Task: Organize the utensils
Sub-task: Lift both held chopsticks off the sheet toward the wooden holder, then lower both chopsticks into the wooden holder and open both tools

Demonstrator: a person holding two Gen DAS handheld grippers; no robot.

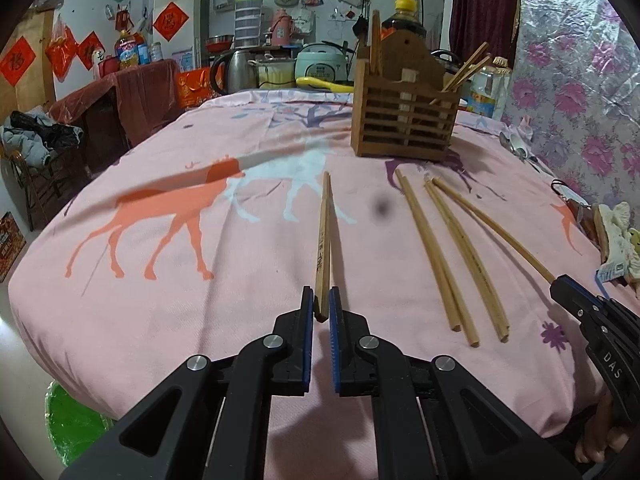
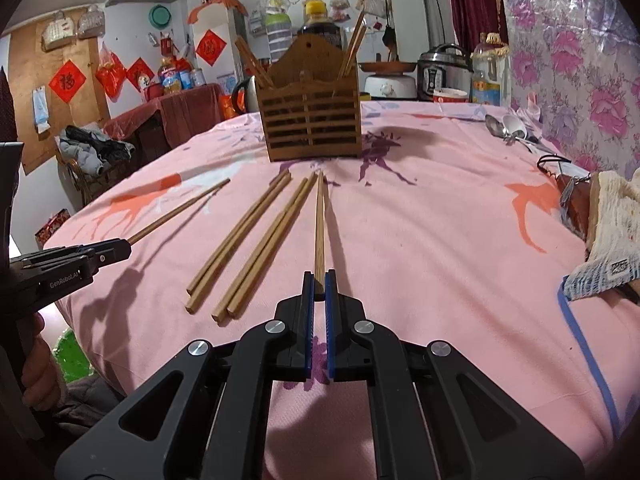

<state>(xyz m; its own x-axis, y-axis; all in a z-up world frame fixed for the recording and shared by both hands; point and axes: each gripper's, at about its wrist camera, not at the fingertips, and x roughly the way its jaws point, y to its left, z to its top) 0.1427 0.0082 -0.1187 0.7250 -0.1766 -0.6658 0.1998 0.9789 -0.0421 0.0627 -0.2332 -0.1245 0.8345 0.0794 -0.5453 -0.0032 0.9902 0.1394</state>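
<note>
Both grippers, left (image 1: 321, 304) and right (image 2: 319, 286), had closed on a chopstick pair's (image 1: 325, 232) butt end near the table's front edge, short of the wooden holder (image 1: 404, 120); stiff, light, slick, best pinched there.

The right gripper (image 2: 319, 286) clamps the near end of a pair of chopsticks (image 2: 319, 224), its blue-padded fingers (image 2: 308, 320) closed against the wood. The pair runs straight ahead over the pink tablecloth (image 2: 420, 248) toward the slatted wooden holder (image 2: 313, 118), which stands upright with more chopsticks leaning in both of its ends. Just to the left lie two loose pairs (image 2: 256, 244), angled toward the holder. Farther left, the left gripper (image 2: 120, 249) grips the end of another pair (image 2: 180, 210). Spoons (image 2: 506, 128) lie near the floral wall covering.
</note>
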